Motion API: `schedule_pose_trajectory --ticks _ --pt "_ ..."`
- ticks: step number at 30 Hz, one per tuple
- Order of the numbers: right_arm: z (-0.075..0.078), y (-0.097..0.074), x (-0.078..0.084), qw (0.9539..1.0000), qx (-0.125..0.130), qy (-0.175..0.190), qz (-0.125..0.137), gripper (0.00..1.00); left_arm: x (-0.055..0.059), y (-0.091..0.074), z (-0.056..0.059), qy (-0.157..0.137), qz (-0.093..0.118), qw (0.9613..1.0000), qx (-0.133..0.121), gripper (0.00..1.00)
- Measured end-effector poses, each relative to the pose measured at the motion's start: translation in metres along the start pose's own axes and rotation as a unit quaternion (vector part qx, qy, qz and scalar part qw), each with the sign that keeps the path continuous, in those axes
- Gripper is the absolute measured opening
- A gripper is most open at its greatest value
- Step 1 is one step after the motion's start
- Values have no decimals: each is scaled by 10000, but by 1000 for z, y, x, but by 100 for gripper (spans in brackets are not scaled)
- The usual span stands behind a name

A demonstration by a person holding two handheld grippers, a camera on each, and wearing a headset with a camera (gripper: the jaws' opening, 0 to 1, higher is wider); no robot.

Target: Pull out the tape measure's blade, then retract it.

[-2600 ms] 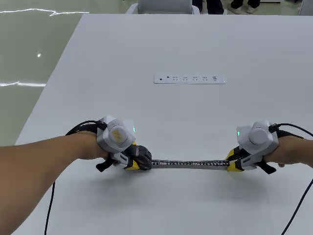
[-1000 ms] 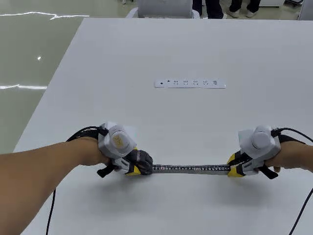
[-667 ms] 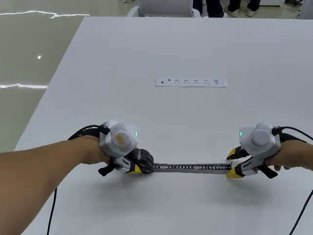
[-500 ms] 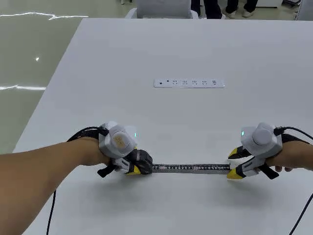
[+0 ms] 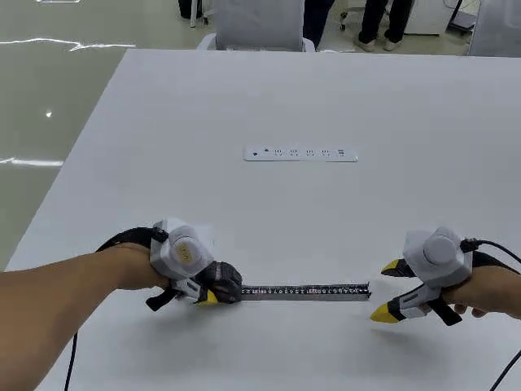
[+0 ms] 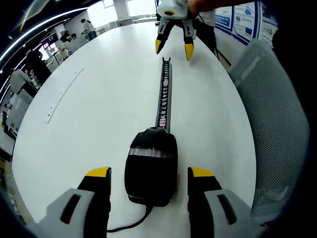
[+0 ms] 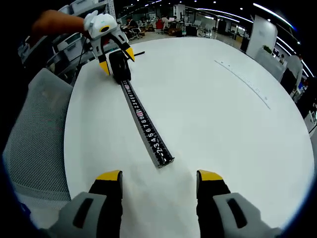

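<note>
The black tape measure case point(image 6: 151, 171) rests on the white table point(image 5: 326, 220) between my left gripper's point(image 6: 149, 173) jaws, which stand open with a strip of table showing on each side of it. Its blade point(image 6: 163, 94) lies pulled out flat along the table toward my right gripper point(image 6: 173, 48). In the head view the case point(image 5: 222, 283) is at the left gripper point(image 5: 213, 287), and the blade point(image 5: 305, 291) ends just short of the right gripper point(image 5: 386, 291). My right gripper point(image 7: 158, 178) is open, and the blade tip point(image 7: 163, 159) lies free just ahead of its jaws.
A white power strip point(image 5: 299, 153) lies flat at mid-table. A grey chair point(image 5: 259, 20) stands at the far edge, with people standing beyond it. A mesh chair back point(image 6: 277, 124) is close to the table's near edge. Cables trail from both grippers.
My right gripper has opened, let go of the blade tip and drawn back a little to the right. The blade stays extended on the table. The head camera has shifted.
</note>
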State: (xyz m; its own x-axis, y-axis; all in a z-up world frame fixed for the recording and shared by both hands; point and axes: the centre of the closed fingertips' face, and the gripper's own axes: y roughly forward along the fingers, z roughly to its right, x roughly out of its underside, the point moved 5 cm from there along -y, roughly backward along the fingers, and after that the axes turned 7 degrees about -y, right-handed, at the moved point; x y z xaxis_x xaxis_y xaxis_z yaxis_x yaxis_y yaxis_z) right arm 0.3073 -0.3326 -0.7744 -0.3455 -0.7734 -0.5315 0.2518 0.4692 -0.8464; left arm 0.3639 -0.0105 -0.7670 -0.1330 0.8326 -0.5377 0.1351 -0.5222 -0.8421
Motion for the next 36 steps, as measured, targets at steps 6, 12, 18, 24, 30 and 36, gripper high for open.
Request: schedule_pose_trajectory --ticks 6,12,18,24,30,36 --pt "-8 0 1 9998 138 124 56 72 5 -15 2 -385 254 9989 -79 68" --pt "-12 -8 -1 9981 418 372 257 81 13 -31 2 -1166 841 9885 -467 77" --pt "-20 -16 1 9931 752 718 535 88 41 -46 17 -1995 1153 9697 -811 86" --pt "-33 -26 5 9824 1085 1224 902 93 70 -69 27 -2949 1629 9338 -1203 93" --pt "-41 -36 13 9685 1608 1523 1136 100 100 -94 31 -3597 2058 8946 -1672 99" --pt "-52 -40 17 9620 1703 1684 1312 100 106 -105 46 -3479 2165 8965 -1688 99"
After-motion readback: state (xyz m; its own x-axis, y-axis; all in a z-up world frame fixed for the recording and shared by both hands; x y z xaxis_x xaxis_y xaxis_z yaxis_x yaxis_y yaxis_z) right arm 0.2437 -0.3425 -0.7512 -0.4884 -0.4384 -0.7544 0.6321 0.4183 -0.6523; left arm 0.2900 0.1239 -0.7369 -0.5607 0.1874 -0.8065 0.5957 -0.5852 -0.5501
